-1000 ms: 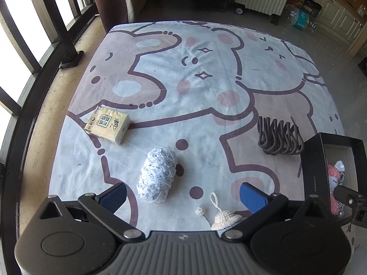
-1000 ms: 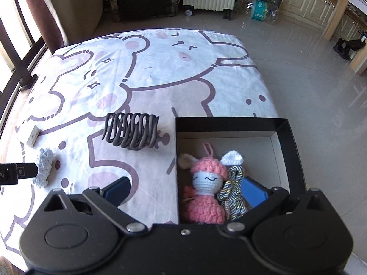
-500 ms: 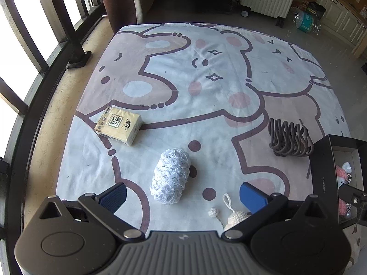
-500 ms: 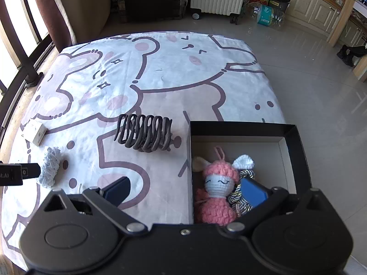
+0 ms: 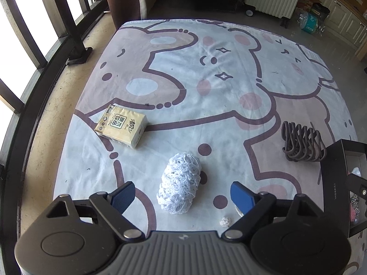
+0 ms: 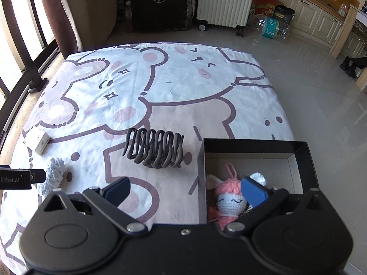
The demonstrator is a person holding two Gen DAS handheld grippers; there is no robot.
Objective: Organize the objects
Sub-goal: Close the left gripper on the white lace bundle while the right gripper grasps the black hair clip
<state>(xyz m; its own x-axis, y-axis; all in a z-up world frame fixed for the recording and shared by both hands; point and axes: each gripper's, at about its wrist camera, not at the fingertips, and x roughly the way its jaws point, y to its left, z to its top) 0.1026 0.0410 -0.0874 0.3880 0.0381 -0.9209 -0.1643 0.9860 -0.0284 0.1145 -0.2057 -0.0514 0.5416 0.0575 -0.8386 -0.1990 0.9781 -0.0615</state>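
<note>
The left claw [image 5: 181,196] stands apart, its blue pads well clear of the white lace bundle [image 5: 180,184] that lies between them on the bear-print sheet [image 5: 229,96]; its jaws have just been closing, though nothing is clamped. A small crocheted ball [image 5: 224,221] lies just ahead of its right finger. Ahead and to the left sits a tissue pack [image 5: 121,126] printed with Chinese characters, which are too small to make out. The dark wire coil rack [image 5: 302,144] stands ahead and to the right, beside the black box [image 5: 332,183].

The right claw [image 6: 185,191] is also apart and holds nothing. Its right pad hangs over the black box, above the pink crocheted doll [image 6: 227,200] lying inside; its left pad is over the sheet. "Robot.AI" reads on the left claw's side at the left edge of the right wrist view. A red carton marked "TUBORG" [image 6: 263,0] stands far ahead by the radiator [image 6: 226,1].

Compared with a second ago, the lace bundle sits more squarely between the left pads, and the doll lies closer under the right pad.
</note>
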